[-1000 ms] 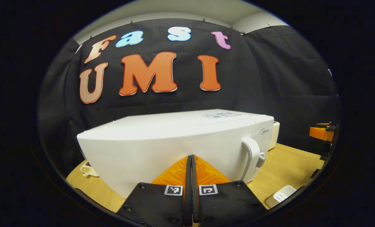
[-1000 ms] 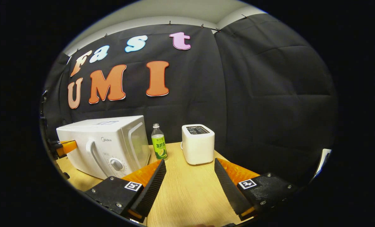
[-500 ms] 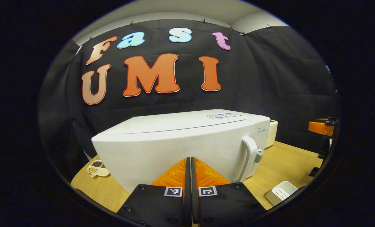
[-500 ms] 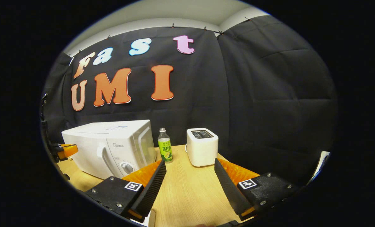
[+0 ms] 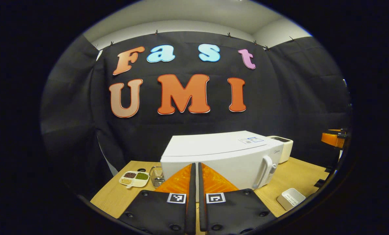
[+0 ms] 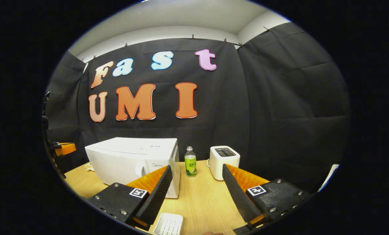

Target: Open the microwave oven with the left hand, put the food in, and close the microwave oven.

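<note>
We find the microwave oven [image 5: 220, 158] standing on the wooden table [image 5: 299, 171] with its door shut. In the left gripper view its white handle [image 5: 264, 172] runs upright on the front face, with a dial just right of it. We judge the task to be at or near its opening stage, since the door shows no gap.

The left gripper [image 5: 194, 195] has its two fingers brought together with only a thin slit between them, and they hold nothing. The handle lies ahead and to the right of these fingers, apart from them, and its long axis is vertical. We judge that the fingers must part and come in from the side of the handle, so that they straddle it across its width.

The right gripper [image 6: 196, 192] stands wide open and empty, above bare table. In its view the microwave oven [image 6: 132, 160] is far and to the left. Of the two we judge the left gripper the nearer to the handle, which agrees with the task's call for the left hand.

A divided dish of food [image 5: 134, 178] lies on the table left of the microwave oven, with a small wire basket [image 5: 156, 176] beside it. A white ribbed tray [image 6: 168, 224] lies near the right gripper. A green bottle [image 6: 190, 162] and a white toaster [image 6: 224, 157] stand right of the oven
</note>
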`<state>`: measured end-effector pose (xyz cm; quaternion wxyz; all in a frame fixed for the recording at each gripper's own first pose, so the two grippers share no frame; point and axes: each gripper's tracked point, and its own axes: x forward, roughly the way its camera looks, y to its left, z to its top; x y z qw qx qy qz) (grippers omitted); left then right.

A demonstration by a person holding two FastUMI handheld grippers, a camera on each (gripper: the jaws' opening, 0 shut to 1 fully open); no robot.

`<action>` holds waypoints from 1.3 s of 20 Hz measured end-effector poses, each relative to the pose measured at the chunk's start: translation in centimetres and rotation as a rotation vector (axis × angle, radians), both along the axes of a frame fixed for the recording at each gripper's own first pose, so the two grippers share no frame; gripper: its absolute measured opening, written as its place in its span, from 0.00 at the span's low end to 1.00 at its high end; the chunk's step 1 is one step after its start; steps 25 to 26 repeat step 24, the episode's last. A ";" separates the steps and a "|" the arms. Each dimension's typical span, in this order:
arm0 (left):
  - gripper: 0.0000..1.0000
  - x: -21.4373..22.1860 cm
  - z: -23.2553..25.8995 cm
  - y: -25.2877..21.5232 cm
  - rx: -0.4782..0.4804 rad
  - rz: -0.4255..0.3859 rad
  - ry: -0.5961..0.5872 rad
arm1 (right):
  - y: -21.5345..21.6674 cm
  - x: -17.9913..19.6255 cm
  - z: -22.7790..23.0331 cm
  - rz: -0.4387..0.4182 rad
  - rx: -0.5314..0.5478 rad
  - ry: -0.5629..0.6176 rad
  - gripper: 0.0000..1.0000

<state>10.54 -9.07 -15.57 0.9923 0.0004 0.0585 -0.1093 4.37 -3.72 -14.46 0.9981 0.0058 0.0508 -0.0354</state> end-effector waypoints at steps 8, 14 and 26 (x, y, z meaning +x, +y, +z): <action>0.89 -4.2 8.4 8.9 0.045 0.118 -0.102 | 4.4 -1.2 5.0 0.078 -0.023 -0.029 0.95; 0.97 -5.5 13.2 14.4 -0.040 0.199 -0.130 | 4.9 -1.6 8.4 0.082 -0.040 -0.062 0.95; 0.99 -6.3 12.8 14.0 0.025 0.200 -0.134 | 5.3 -1.7 7.6 0.095 -0.035 -0.067 0.95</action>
